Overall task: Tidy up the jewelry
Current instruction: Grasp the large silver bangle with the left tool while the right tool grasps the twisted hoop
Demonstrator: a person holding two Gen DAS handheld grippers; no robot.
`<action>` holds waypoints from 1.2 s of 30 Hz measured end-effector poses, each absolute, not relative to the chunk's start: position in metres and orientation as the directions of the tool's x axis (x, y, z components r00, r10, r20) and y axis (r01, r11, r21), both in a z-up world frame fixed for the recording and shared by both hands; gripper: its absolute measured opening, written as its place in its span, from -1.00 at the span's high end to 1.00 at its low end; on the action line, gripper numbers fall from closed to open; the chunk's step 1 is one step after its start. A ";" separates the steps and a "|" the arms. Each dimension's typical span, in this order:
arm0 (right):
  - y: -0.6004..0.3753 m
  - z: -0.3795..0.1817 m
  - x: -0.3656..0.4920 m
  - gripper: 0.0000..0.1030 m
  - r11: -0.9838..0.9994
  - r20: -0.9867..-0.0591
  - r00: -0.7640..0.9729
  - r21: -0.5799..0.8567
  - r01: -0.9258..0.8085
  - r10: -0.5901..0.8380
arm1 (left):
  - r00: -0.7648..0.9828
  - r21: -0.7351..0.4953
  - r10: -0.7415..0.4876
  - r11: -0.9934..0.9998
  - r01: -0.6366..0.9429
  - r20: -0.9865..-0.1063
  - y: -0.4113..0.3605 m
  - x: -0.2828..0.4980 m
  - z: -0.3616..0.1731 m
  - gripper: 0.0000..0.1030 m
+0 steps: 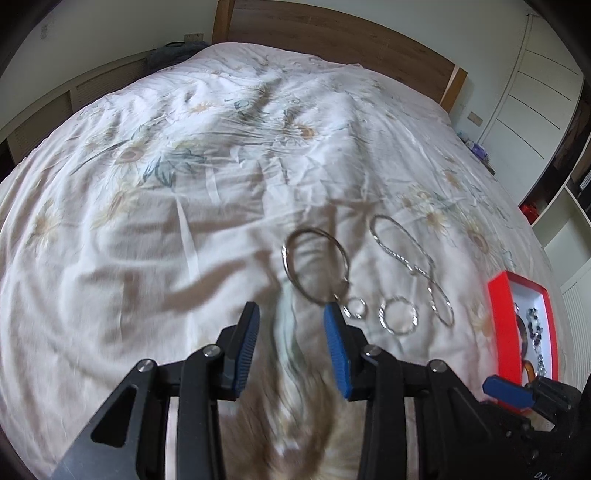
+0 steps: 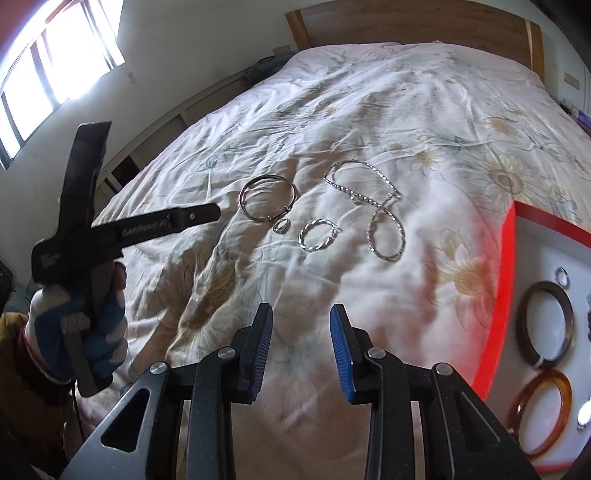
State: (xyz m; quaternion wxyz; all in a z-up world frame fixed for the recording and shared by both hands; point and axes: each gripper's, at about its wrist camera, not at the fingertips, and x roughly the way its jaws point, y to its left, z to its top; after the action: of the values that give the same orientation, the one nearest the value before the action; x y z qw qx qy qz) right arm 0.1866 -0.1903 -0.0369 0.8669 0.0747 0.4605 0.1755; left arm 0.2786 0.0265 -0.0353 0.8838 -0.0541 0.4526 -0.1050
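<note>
Several silver pieces lie in a row on the flowered bedspread: a large plain bangle (image 1: 289,258) (image 2: 243,197), a small ring (image 1: 356,308) (image 2: 281,226), a twisted hoop (image 1: 382,314) (image 2: 303,240) and a looped chain necklace (image 1: 406,254) (image 2: 384,206). My left gripper (image 1: 291,314) is open just short of the bangle's near edge, its right fingertip beside the small ring, with nothing between the pads. My right gripper (image 2: 301,321) is open over bare cloth, well short of the row.
A red-rimmed box (image 1: 498,314) (image 2: 502,277) with a white lining sits at the right, holding a dark bangle (image 2: 524,325), an amber bangle (image 2: 517,410) and a small ring (image 2: 562,275). A gloved hand (image 2: 74,332) grips the left tool. The wooden headboard (image 1: 332,22) stands far back.
</note>
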 end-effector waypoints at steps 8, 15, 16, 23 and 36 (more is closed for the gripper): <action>-0.187 -0.045 0.204 0.37 0.927 -0.774 0.510 0.291 -0.238 0.374 | 0.557 -0.198 -0.246 0.969 0.146 -0.793 0.029 0.303 -0.046 0.33; -0.188 -0.050 0.214 0.39 0.925 -0.771 0.512 0.299 -0.235 0.379 | 0.552 -0.199 -0.255 0.967 0.160 -0.794 0.025 0.319 -0.052 0.33; -0.187 -0.051 0.216 0.39 0.924 -0.770 0.512 0.301 -0.235 0.381 | 0.551 -0.197 -0.254 0.967 0.162 -0.794 0.024 0.320 -0.053 0.33; -0.185 -0.056 0.229 0.40 0.920 -0.764 0.513 0.313 -0.235 0.391 | 0.550 -0.189 -0.251 0.967 0.169 -0.797 0.020 0.329 -0.059 0.34; -0.183 -0.078 0.262 0.51 0.921 -0.776 0.498 0.342 -0.185 0.388 | 0.524 -0.169 -0.243 0.968 0.186 -0.816 0.015 0.348 -0.077 0.38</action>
State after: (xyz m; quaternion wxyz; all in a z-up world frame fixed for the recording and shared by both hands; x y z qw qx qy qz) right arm 0.2620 -0.1834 -0.0781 0.8588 0.1073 0.4725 0.1667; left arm 0.3485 0.0146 -0.0770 0.8725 -0.0303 0.4720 -0.1230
